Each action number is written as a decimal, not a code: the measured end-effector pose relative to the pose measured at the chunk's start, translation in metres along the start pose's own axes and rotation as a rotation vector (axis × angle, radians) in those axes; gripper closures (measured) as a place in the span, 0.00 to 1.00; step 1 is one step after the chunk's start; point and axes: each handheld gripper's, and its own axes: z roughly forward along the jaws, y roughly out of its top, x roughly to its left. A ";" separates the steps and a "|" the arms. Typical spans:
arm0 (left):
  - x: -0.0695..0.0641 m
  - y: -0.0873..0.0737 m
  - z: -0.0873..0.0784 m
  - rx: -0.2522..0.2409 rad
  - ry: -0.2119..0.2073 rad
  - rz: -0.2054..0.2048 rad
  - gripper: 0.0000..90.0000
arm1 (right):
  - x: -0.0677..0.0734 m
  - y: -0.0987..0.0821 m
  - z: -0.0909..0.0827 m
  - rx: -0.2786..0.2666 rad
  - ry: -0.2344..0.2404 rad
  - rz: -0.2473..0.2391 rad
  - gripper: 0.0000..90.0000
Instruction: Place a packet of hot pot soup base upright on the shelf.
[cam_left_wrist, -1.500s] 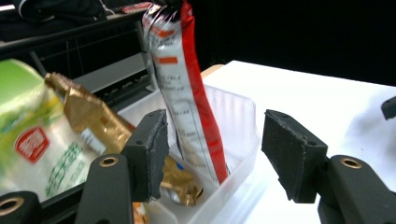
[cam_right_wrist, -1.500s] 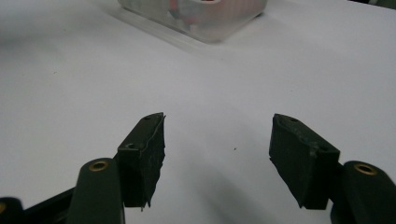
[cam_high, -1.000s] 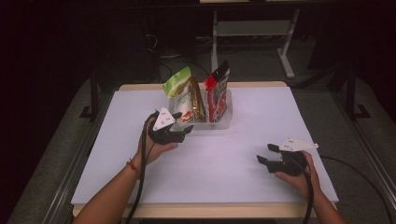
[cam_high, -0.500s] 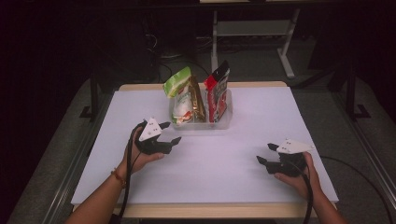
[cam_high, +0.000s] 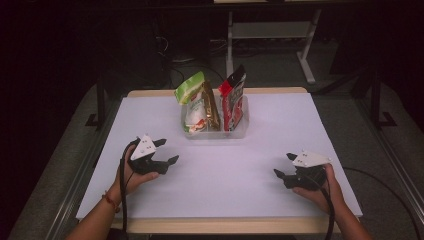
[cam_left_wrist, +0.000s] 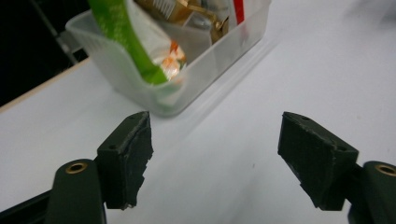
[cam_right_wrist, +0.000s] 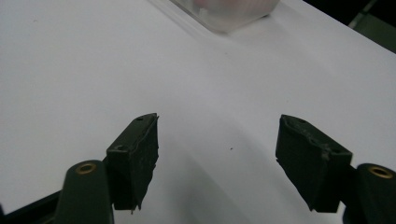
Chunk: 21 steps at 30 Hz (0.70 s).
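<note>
Packets (cam_high: 210, 107) stand upright in the clear bin (cam_high: 240, 131) near the table's (cam_high: 300, 125) far edge, packing apparently done; left gripper (cam_high: 162, 152) and right gripper (cam_high: 282, 165), jaws just opened and empty, sit well apart near its front corners.

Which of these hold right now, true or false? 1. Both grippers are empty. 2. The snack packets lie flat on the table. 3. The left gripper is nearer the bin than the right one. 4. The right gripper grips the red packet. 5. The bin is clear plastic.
1. True: the left gripper and the right gripper stand open with nothing between their jaws.
2. False: the green packet, brown packet and red packet stand in the bin.
3. True.
4. False: it hovers over the bare table, apart from the red packet.
5. True.
</note>
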 end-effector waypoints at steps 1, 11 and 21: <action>0.000 -0.002 -0.003 0.003 0.010 0.009 0.28 | 0.001 0.001 0.001 0.000 -0.002 -0.012 0.31; 0.001 -0.026 -0.027 0.023 0.032 0.018 0.28 | -0.003 0.007 0.002 -0.022 -0.009 0.019 0.26; 0.006 -0.050 -0.056 -0.004 0.068 -0.046 0.27 | -0.005 -0.010 -0.011 -0.055 -0.016 0.045 0.25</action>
